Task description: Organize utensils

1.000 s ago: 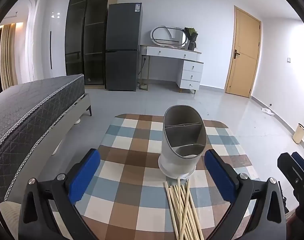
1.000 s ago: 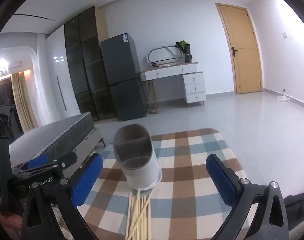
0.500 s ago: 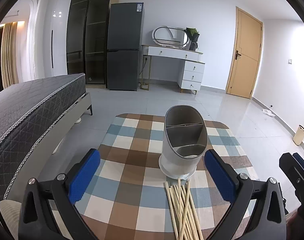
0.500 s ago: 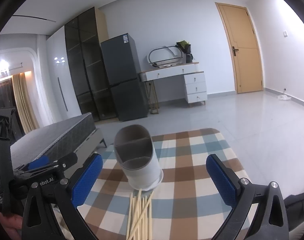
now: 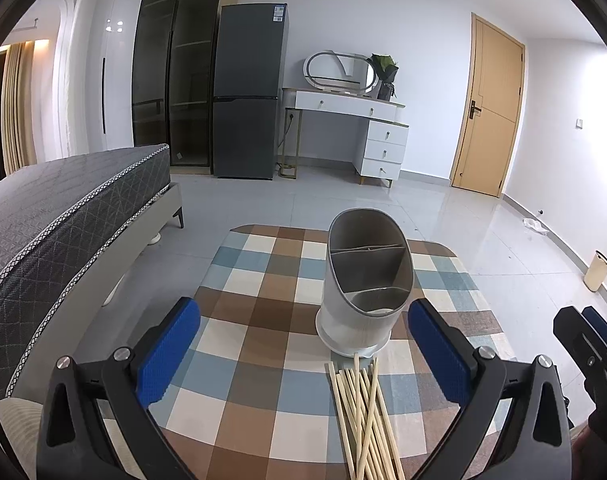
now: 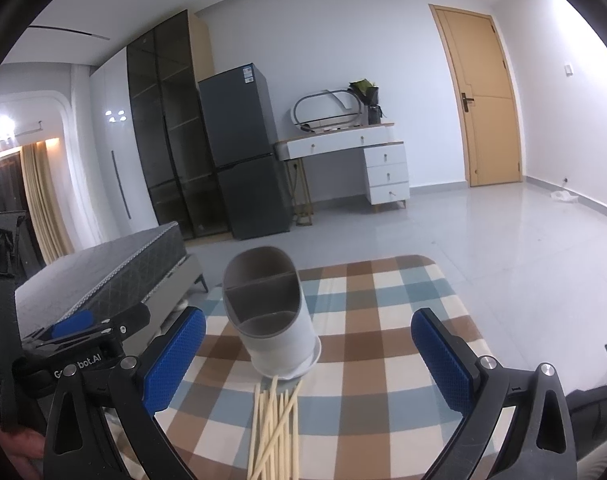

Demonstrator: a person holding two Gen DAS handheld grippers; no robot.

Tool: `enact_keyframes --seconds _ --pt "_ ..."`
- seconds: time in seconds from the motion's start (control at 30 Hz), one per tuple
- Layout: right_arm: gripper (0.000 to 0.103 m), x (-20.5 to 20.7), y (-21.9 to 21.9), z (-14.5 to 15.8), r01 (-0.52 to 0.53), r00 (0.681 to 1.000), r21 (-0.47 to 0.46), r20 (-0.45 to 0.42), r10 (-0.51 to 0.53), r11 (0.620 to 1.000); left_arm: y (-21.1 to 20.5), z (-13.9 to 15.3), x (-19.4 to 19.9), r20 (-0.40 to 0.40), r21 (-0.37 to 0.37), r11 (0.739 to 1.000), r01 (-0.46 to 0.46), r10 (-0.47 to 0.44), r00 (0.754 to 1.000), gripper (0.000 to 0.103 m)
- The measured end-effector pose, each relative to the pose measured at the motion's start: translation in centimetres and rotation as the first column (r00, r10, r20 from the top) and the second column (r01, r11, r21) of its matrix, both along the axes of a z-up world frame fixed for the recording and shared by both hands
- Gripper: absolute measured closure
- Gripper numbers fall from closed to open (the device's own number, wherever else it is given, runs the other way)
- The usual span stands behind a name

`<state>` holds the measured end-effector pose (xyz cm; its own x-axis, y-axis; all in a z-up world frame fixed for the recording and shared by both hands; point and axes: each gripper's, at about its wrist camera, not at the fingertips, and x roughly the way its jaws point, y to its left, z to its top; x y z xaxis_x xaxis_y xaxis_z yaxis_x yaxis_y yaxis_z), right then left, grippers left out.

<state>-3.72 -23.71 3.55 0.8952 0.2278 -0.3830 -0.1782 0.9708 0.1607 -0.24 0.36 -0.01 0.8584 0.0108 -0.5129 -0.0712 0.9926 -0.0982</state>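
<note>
Chopsticks (image 5: 363,412) lie loose before our left tongs (image 5: 303,352) and right tongs (image 6: 307,356), both wide apart. The holder (image 5: 365,280) beyond looks empty, so we judge nothing is sorted yet.

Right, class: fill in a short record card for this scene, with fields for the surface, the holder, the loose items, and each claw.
surface: checked cloth
holder: grey utensil holder, upright, divided inside, compartments look empty
loose items: bundle of chopsticks lying on the cloth in front of the holder, tips at its base
left claw: open, holding nothing
right claw: open, holding nothing
</note>
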Motion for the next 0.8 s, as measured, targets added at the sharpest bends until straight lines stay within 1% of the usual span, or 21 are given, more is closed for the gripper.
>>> enact_keyframes --seconds 0.8 --pt "0.0 -0.15 -0.02 0.0 0.009 1.0 -0.003 -0.001 -0.009 1.0 -0.12 -0.35 0.23 -0.007 -0.003 1.0 -0.003 0.003 1.0 0.002"
